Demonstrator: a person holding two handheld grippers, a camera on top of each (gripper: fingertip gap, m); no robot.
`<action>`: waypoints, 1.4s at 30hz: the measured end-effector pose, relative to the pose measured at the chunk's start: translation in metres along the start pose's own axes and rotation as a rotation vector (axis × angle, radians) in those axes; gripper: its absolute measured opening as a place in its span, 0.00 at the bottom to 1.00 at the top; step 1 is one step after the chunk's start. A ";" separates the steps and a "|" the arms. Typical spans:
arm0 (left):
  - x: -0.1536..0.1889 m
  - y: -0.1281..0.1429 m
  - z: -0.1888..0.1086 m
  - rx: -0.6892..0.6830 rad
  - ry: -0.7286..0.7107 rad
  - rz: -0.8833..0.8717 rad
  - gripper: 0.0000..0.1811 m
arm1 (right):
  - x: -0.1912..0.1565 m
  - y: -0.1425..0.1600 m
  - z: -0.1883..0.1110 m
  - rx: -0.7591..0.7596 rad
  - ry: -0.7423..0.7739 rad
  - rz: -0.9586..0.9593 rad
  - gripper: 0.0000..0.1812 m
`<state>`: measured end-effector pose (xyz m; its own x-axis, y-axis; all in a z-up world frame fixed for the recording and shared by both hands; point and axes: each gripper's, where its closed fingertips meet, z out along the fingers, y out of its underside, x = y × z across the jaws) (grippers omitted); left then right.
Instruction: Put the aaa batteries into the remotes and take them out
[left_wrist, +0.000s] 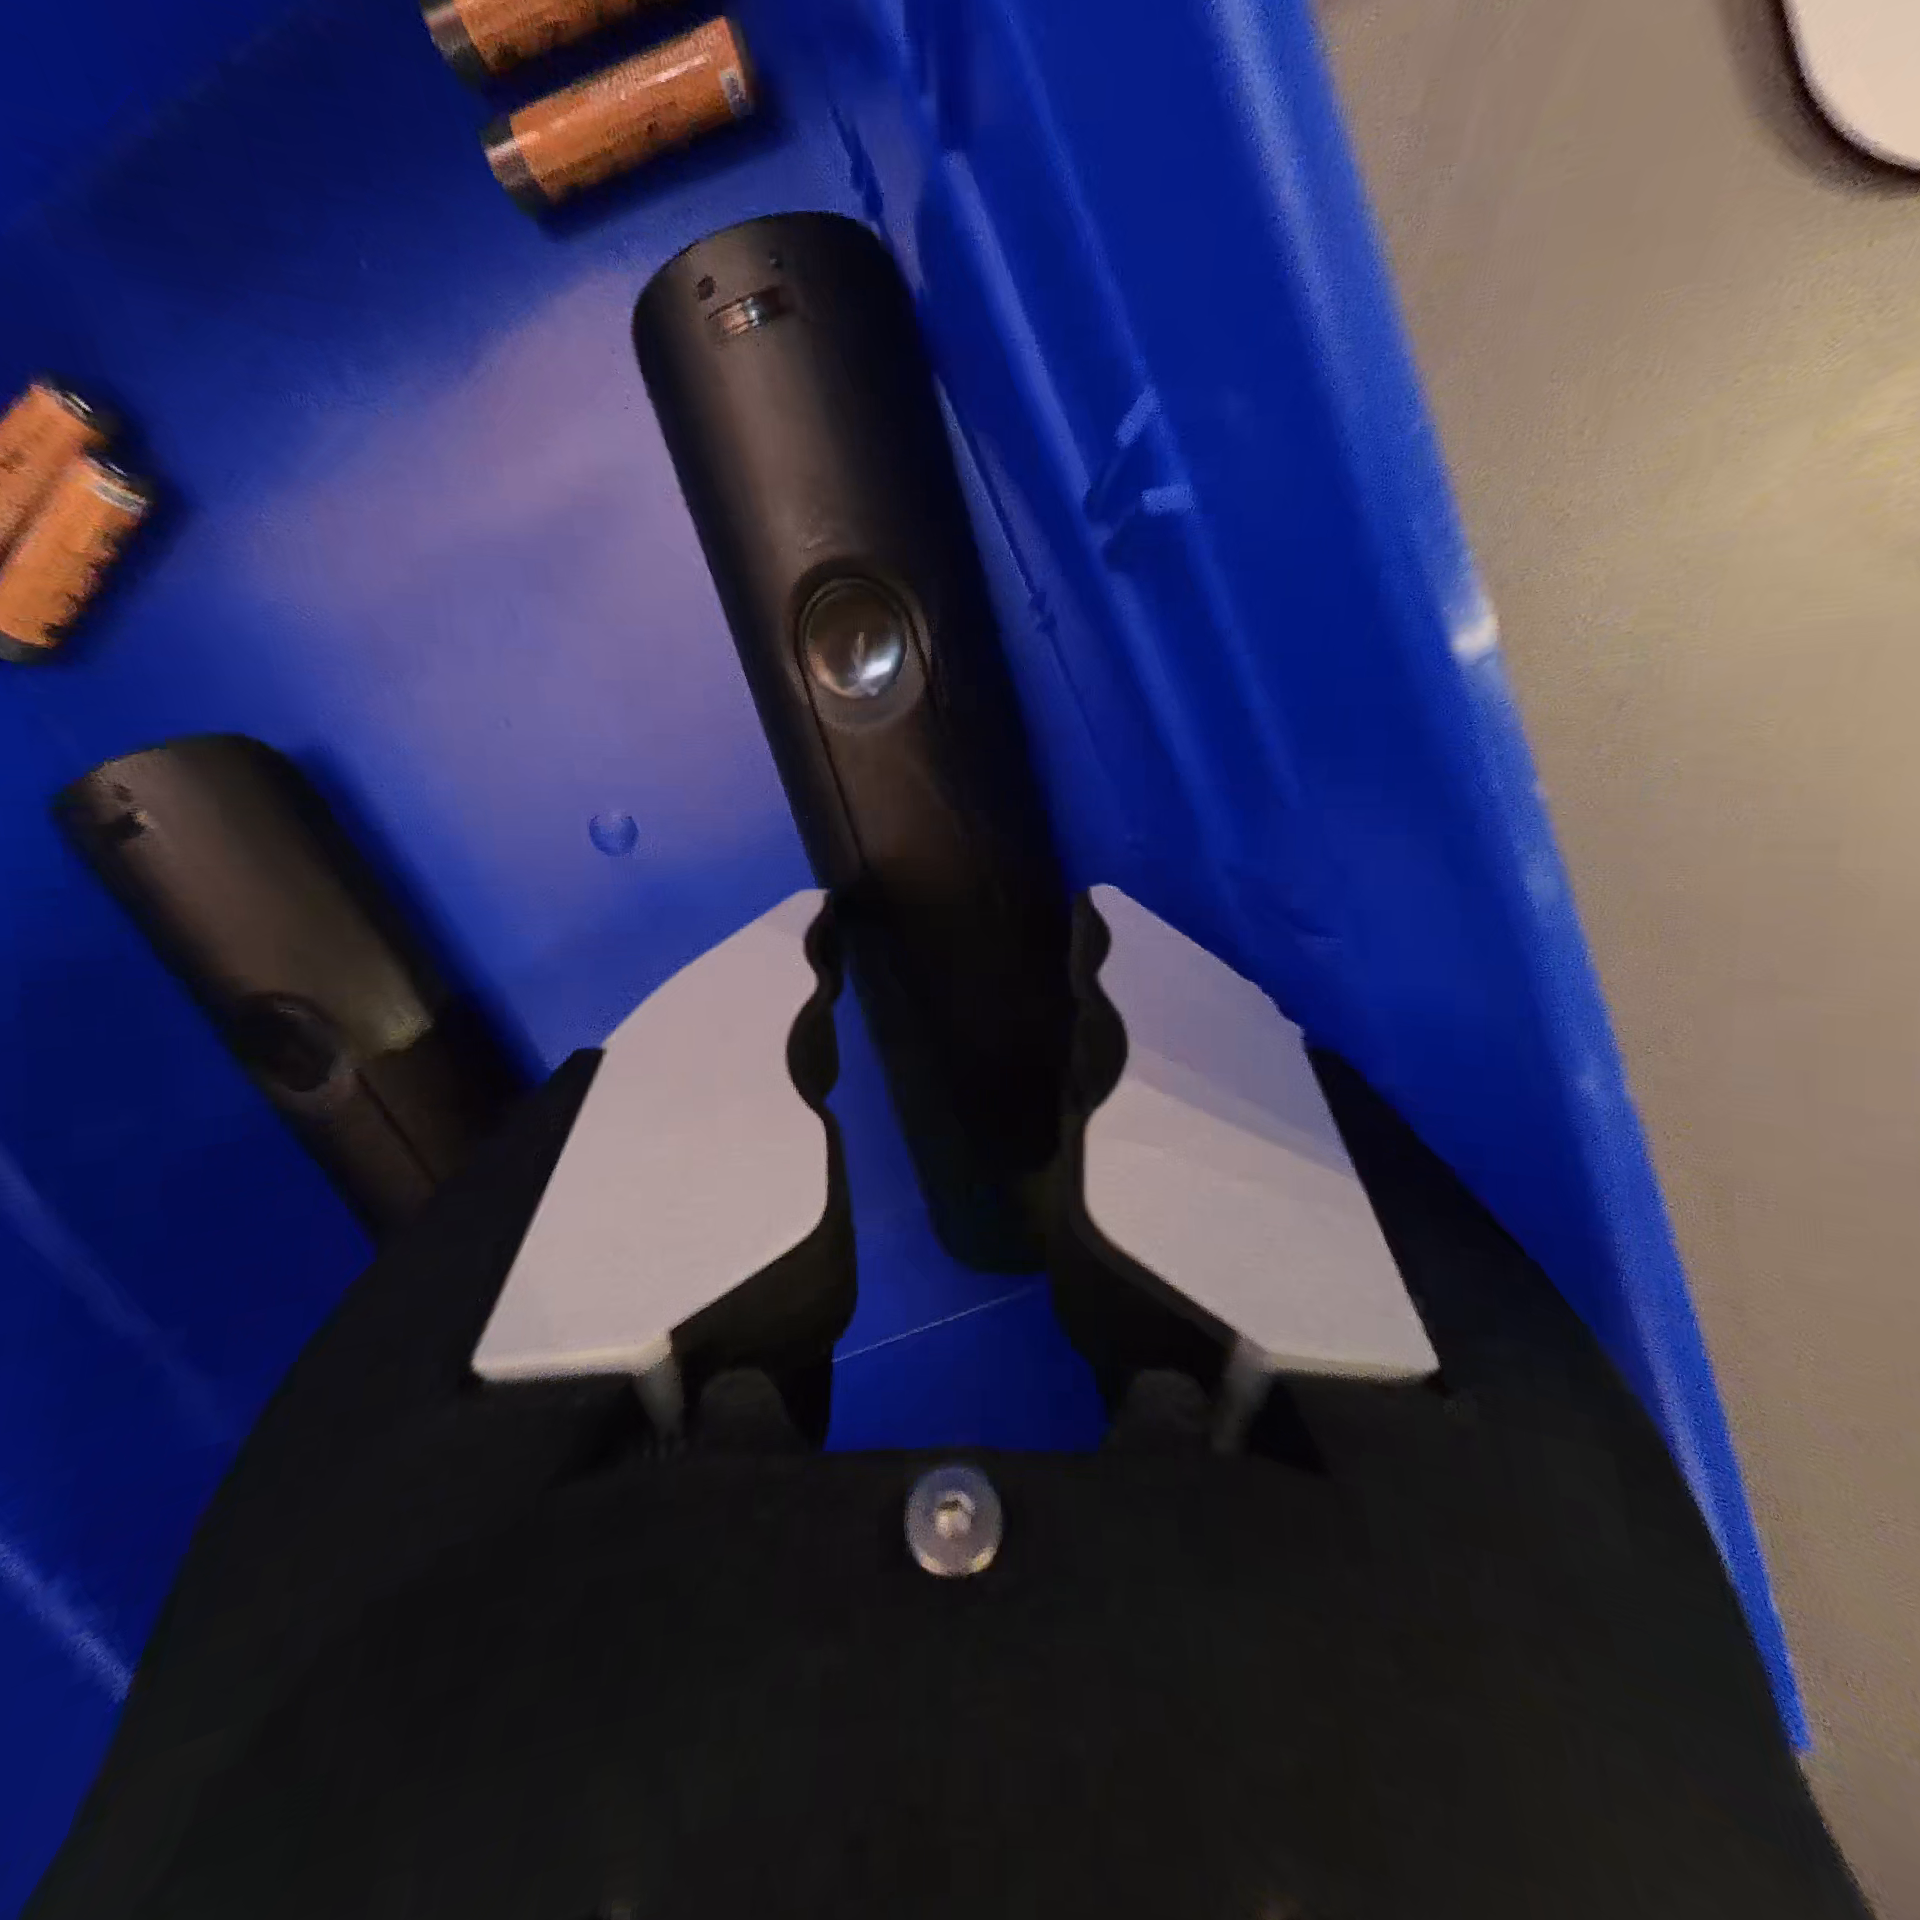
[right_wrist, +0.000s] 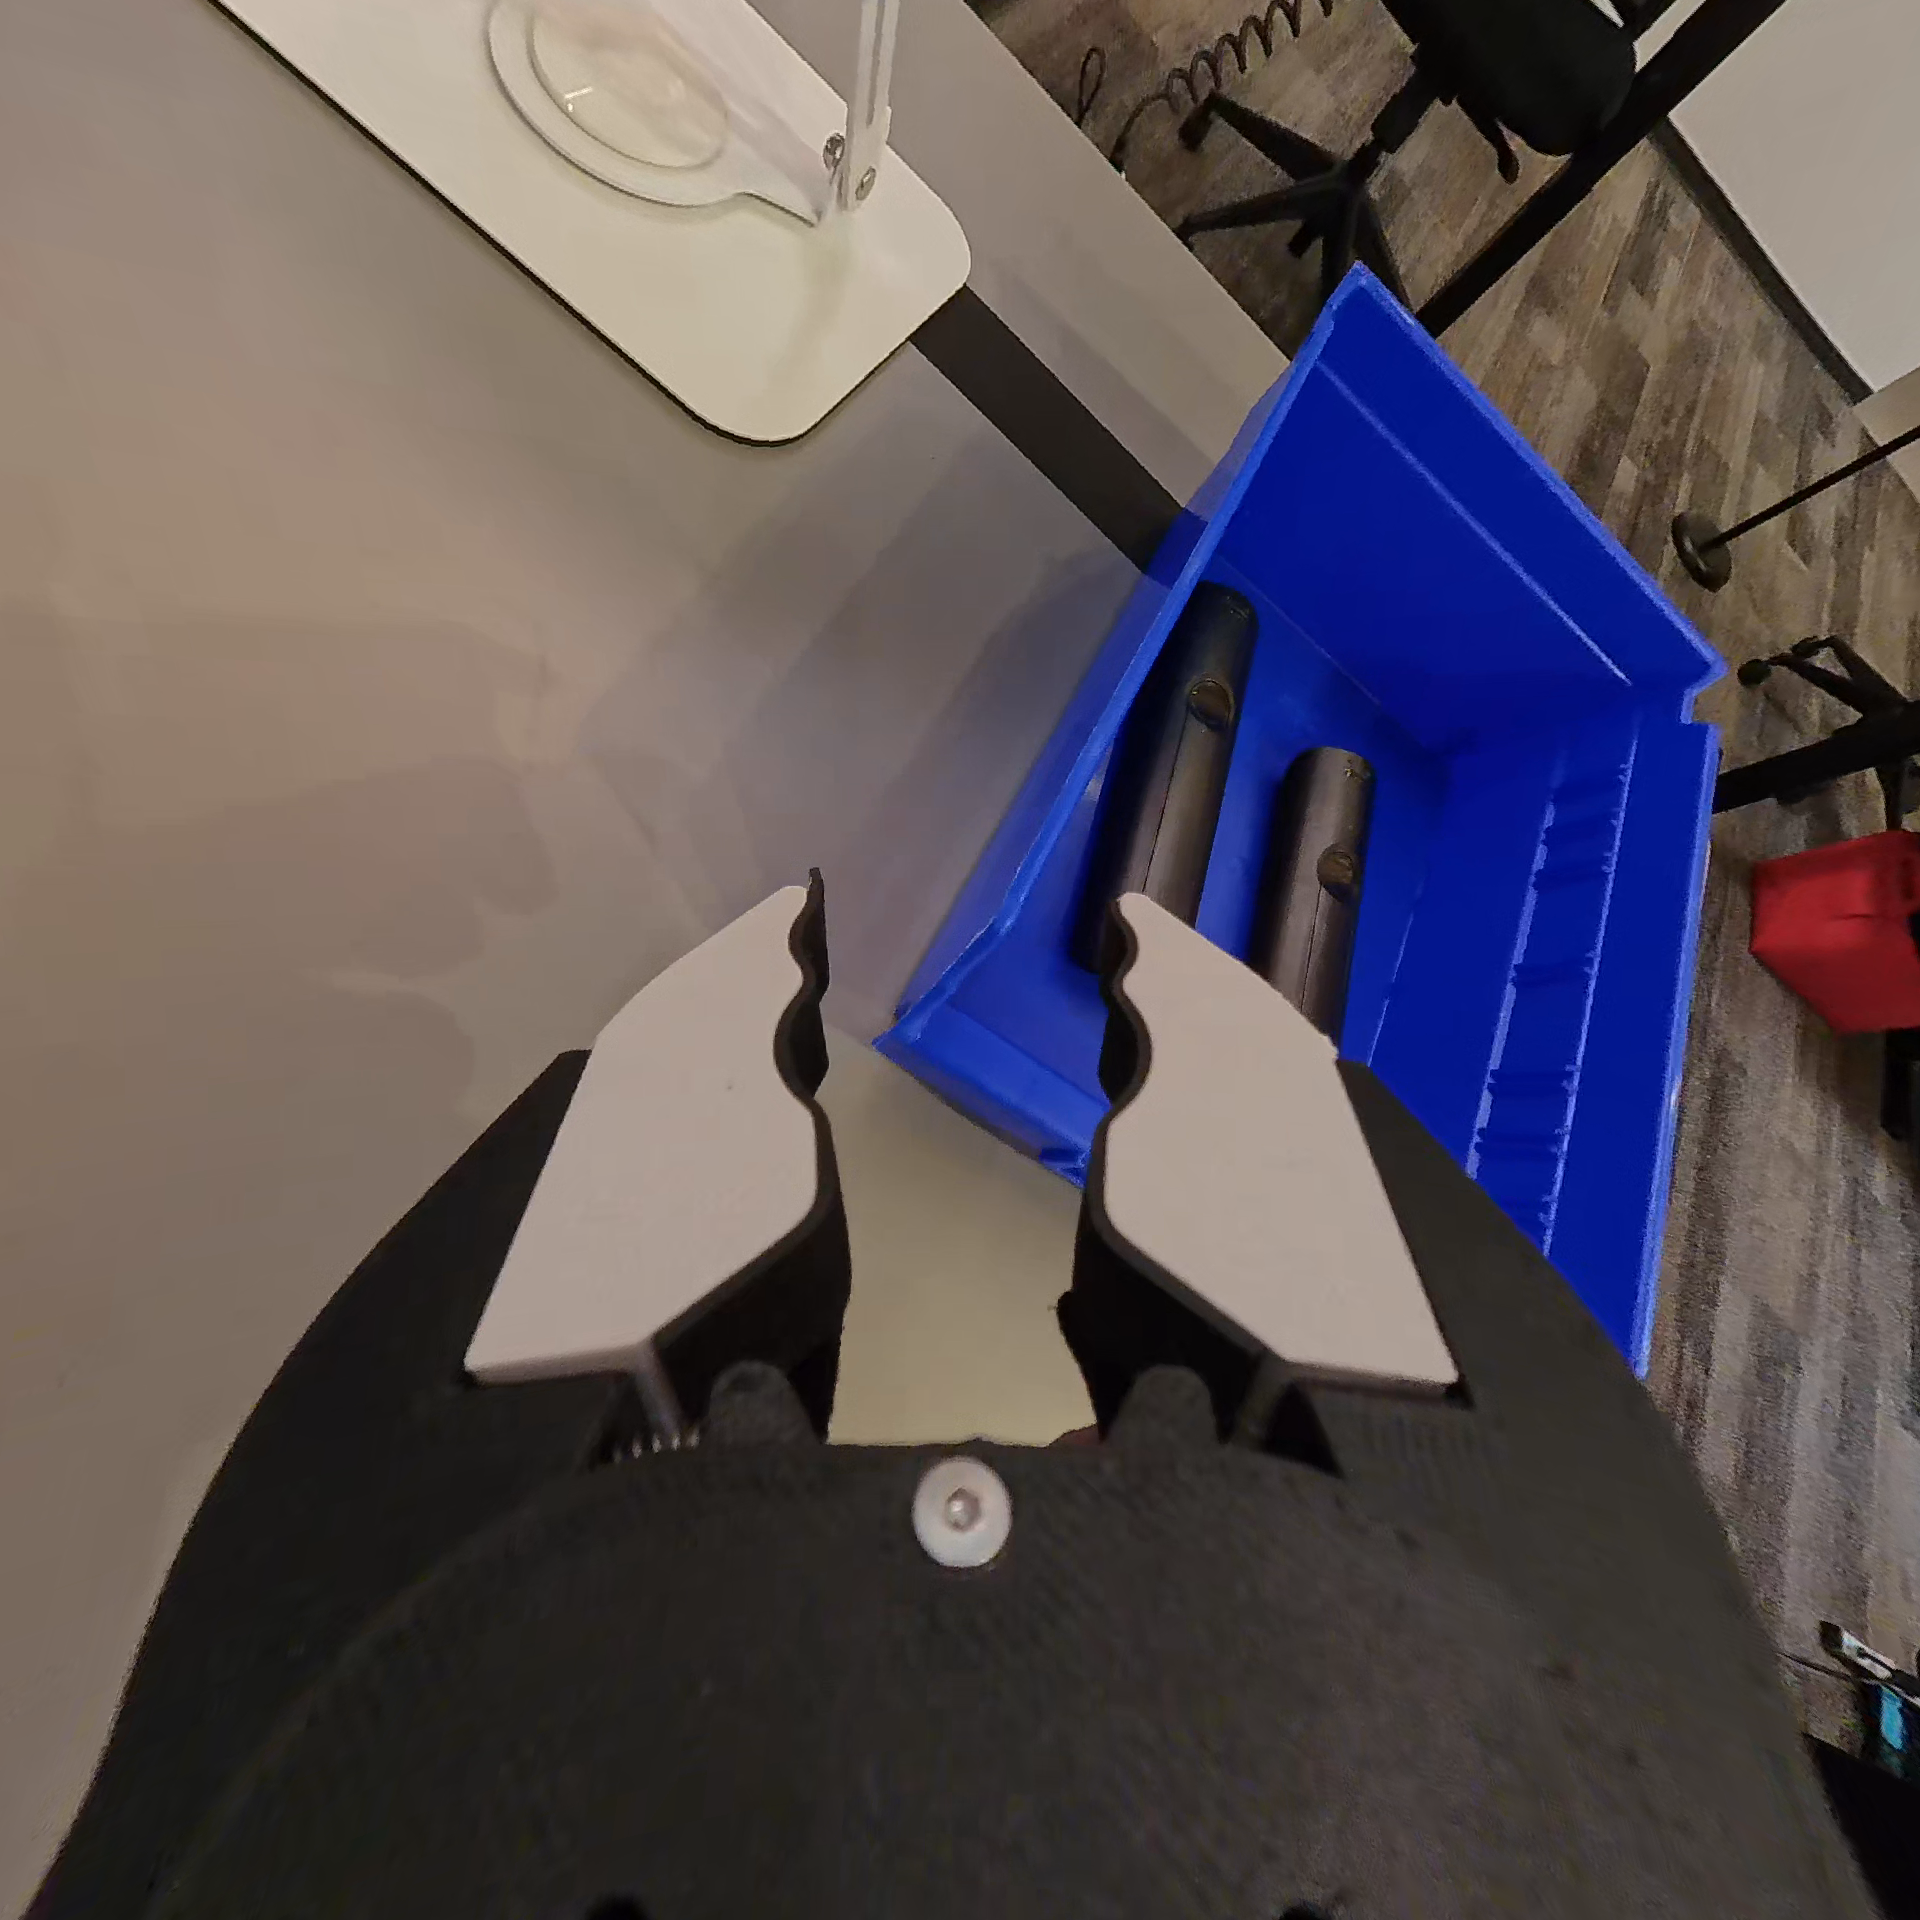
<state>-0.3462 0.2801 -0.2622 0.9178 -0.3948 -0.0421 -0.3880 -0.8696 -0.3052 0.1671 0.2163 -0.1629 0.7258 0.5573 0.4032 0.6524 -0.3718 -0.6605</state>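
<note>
Blue bin on grey table. In the left wrist view, one black remote lies along the bin wall at 12 o'clock, a second remote at 9, AAA batteries at 11. My left gripper has its fingers straddling the near remote's end, seemingly just closing on it; I'd squeeze square and lift straight off the wall. My right gripper hangs agape, holding nothing, over the table.

Blue bin: two black remotes inside, one against its wall, one further from it. Four orange batteries on the bin floor: two beyond the remotes, two well off the wall.
</note>
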 end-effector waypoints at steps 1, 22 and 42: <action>0.002 0.002 0.002 0.006 0.034 -0.028 0.28 | 0.000 0.001 -0.001 0.003 -0.001 0.002 0.27; -0.017 0.000 -0.027 0.263 -0.162 0.021 0.27 | -0.036 -0.029 -0.008 0.134 -0.104 -0.023 0.26; 0.244 0.004 -0.144 0.922 -0.077 0.391 0.27 | -0.234 -0.217 -0.022 0.637 -1.273 0.570 0.26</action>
<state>-0.1357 0.1378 -0.1370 0.7552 -0.5550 -0.3489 -0.4775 -0.1011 -0.8728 -0.1395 0.1506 -0.0998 -0.0400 0.8249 -0.5638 -0.0794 -0.5651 -0.8212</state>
